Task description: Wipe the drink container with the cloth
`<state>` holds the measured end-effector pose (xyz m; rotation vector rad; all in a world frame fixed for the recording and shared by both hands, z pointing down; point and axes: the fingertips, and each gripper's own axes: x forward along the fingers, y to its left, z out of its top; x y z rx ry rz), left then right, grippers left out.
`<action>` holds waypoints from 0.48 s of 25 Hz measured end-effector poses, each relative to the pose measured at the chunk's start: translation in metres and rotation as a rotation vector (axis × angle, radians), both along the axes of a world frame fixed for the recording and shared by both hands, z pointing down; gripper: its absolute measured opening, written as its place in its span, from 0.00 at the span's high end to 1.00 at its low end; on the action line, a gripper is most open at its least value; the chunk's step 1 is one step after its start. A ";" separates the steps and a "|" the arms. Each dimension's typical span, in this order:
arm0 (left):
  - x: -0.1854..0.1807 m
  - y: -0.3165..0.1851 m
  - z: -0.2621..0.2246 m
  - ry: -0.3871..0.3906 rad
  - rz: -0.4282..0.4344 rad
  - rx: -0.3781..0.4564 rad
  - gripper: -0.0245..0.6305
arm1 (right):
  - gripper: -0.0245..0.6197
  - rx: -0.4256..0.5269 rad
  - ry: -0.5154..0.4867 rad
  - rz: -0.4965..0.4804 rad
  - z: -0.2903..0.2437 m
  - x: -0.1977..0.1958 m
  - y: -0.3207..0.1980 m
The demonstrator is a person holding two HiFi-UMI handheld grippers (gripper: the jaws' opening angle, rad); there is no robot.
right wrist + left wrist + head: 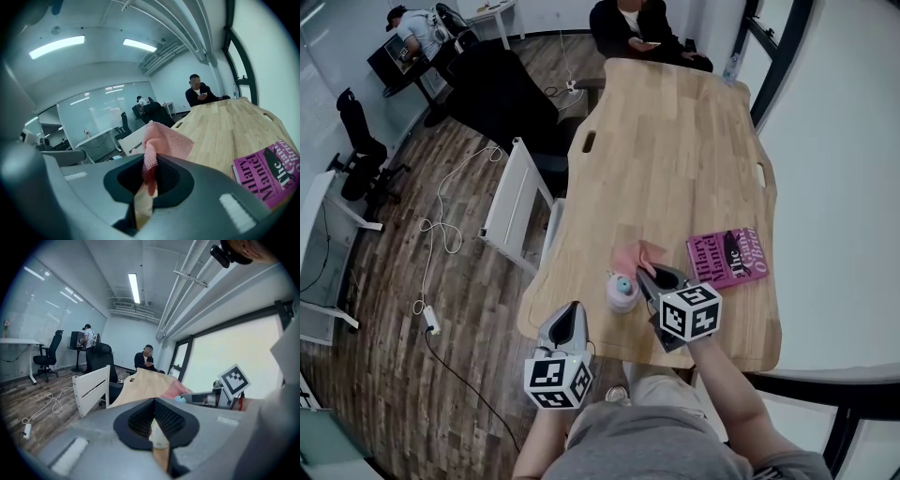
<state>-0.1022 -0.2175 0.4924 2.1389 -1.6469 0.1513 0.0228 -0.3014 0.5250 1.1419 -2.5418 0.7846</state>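
The drink container (622, 292), a small pinkish cup with a teal lid, stands upright near the front edge of the wooden table (675, 159). My right gripper (647, 275) is just right of the cup and is shut on a pink mesh cloth (638, 254). The cloth bunches up out of the jaws (159, 140) beside and behind the cup. My left gripper (571, 309) hovers at the table's front left corner, left of the cup, shut with nothing held (153, 401). From the left gripper view, the teal lid (180, 399) and cloth (172, 389) show ahead.
A magenta book (729, 255) lies flat on the table right of my right gripper. A person (639, 26) sits at the far end of the table. A white chair frame (517, 202) stands left of the table, with cables on the floor.
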 end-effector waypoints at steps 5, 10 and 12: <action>0.001 -0.005 0.001 0.006 -0.005 -0.001 0.96 | 0.92 -0.023 0.017 -0.007 0.012 0.005 -0.001; 0.003 -0.013 0.004 0.006 0.001 -0.010 0.96 | 0.91 -0.051 0.038 -0.034 0.028 0.005 -0.002; 0.004 -0.015 0.006 0.006 0.000 -0.013 0.96 | 0.92 -0.066 0.043 -0.044 0.036 0.005 -0.001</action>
